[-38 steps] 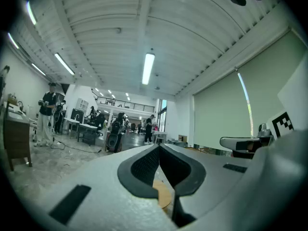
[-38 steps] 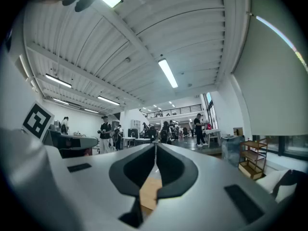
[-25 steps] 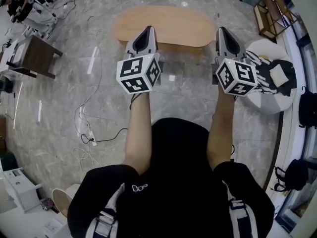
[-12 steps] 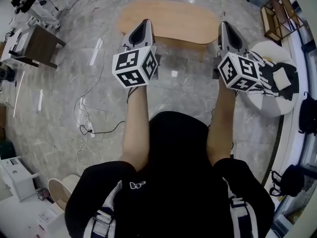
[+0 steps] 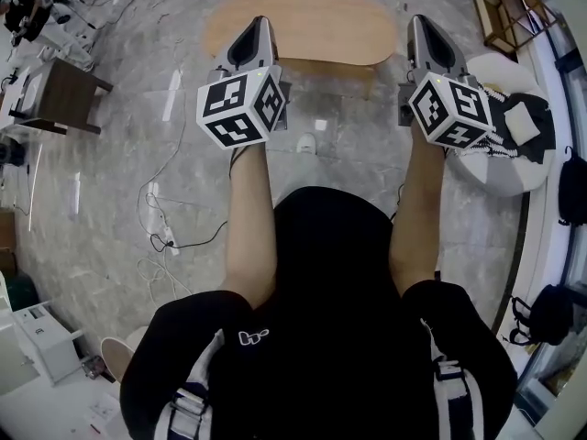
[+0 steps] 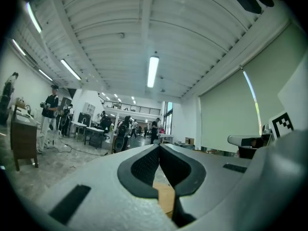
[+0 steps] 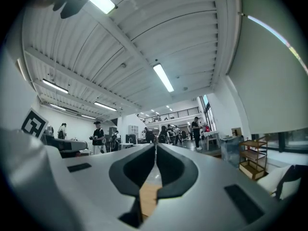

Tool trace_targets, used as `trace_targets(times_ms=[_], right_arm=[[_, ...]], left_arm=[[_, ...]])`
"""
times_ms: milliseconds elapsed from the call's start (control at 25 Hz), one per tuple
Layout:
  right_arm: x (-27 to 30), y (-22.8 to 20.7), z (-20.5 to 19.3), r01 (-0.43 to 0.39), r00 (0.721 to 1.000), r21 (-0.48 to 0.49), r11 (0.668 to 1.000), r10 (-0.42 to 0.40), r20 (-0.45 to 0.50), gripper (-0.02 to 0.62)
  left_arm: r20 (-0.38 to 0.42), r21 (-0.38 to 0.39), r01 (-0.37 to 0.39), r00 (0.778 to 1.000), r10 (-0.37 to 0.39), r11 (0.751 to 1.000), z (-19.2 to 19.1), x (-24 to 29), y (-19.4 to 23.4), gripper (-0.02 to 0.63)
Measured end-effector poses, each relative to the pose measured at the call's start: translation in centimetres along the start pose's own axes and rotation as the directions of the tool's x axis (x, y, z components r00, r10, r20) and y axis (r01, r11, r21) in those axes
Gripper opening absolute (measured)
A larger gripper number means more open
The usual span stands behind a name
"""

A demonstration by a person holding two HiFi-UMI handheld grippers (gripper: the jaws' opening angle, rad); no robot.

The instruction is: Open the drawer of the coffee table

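Observation:
The coffee table point(image 5: 312, 21) has an oval light-wood top and stands on the marble floor ahead of me. A darker band point(image 5: 330, 68) runs under its near edge, and I cannot make out a drawer front or handle. My left gripper point(image 5: 255, 26) is held level over the table's left part, shut with nothing in it. My right gripper point(image 5: 420, 24) hangs just off the table's right end, also shut and empty. In the left gripper view the pads point(image 6: 159, 148) meet, with wood showing below them. The right gripper view shows closed pads point(image 7: 155, 146) as well.
A white pouf point(image 5: 495, 168) with a black-and-white cloth sits at the right, a wooden rack point(image 5: 503, 12) behind it. A dark side table point(image 5: 69, 94) stands at the left. Cables point(image 5: 170, 236) trail over the floor. Black bags point(image 5: 573, 186) line the right wall.
Both grippers have edged a little toward the table, the right one more. The jaws stayed shut. A small pale object now shows on the floor between the arms.

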State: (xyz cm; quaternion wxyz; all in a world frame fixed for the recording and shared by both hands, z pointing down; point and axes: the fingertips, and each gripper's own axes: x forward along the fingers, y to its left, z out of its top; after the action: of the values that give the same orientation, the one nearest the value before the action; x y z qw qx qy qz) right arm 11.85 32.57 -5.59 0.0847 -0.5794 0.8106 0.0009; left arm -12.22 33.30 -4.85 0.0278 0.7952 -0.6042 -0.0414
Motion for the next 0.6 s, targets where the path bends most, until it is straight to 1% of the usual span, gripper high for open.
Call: trace_targets(times_ms=[160,360,600], right_arm=[[0.3,-1.1,0.0,0.021,1.0,-0.007,1.0,-0.02,0.014,0.014],[1.5,-2.7,-0.1,0.035,0.999,-0.017,0.999,-0.034,0.03,0.014],[4.9,-4.1,-1.0,0.024,0.999,-0.027,0.999,-0.023,0.027,0.014]], left_arm=[[0.026,-0.011,0.027,0.999,-0.027,1.0,0.2,1.3,-0.2,0.009],[0.036,-0.007,0.039,0.999,-0.039,0.999,-0.5,3.4,-0.4,0.009],[0.041,-0.02,0.019,0.999,-0.018,1.0,-1.5,6.7,1.2,0.009]])
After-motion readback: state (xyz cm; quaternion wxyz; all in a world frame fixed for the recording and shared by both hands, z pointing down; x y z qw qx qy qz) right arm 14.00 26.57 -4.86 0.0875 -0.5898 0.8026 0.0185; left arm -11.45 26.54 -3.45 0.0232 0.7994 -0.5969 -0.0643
